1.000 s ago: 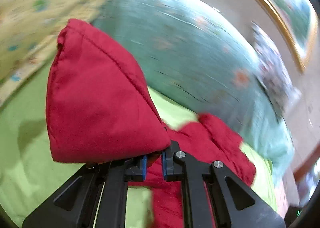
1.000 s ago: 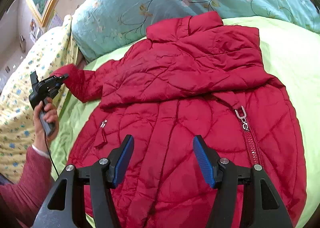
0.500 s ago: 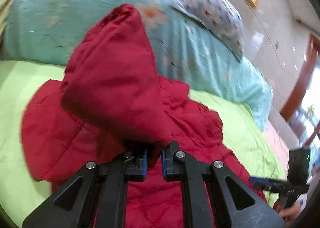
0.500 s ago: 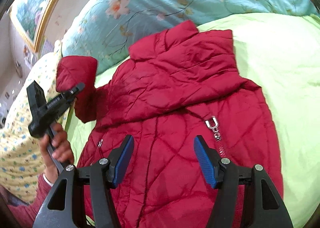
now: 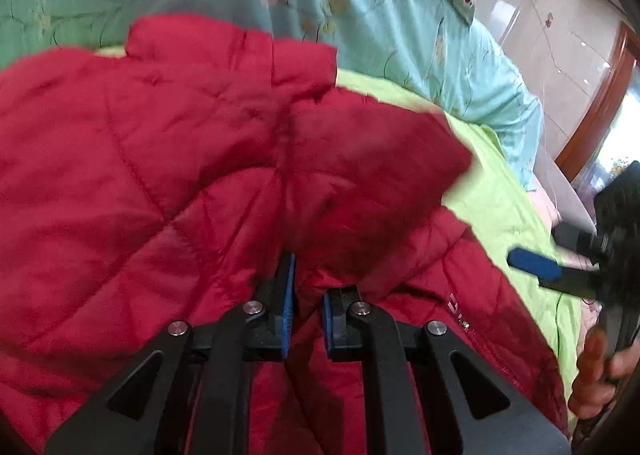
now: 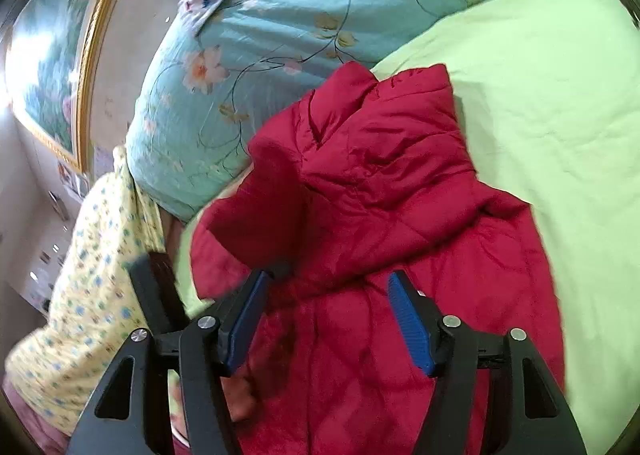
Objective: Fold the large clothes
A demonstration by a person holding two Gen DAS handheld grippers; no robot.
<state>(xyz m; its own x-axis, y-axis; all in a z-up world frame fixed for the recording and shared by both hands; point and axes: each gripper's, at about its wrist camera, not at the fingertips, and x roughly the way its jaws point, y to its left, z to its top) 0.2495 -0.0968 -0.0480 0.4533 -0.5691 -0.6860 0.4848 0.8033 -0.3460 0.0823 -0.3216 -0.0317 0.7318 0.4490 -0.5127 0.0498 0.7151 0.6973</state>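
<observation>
Sleeve swung inward: left gripper [image 5: 306,295] fingers clamp red quilted jacket [image 6: 384,223] cuff [image 5: 360,183] over chest, on lime-green bed sheet [image 6: 540,103]. Right gripper [image 6: 328,319] fingers apart — lay flat, then release.

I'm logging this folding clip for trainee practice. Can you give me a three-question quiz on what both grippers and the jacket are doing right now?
1. True or false: the right gripper has its jaws shut on the red quilted puffer jacket.
2. Which gripper pinches the jacket's red padded sleeve?
3. What does the jacket lie on: A) the lime-green bedsheet, B) a wooden floor?

Key: 1 false; 2 the left gripper; 3 A.
</observation>
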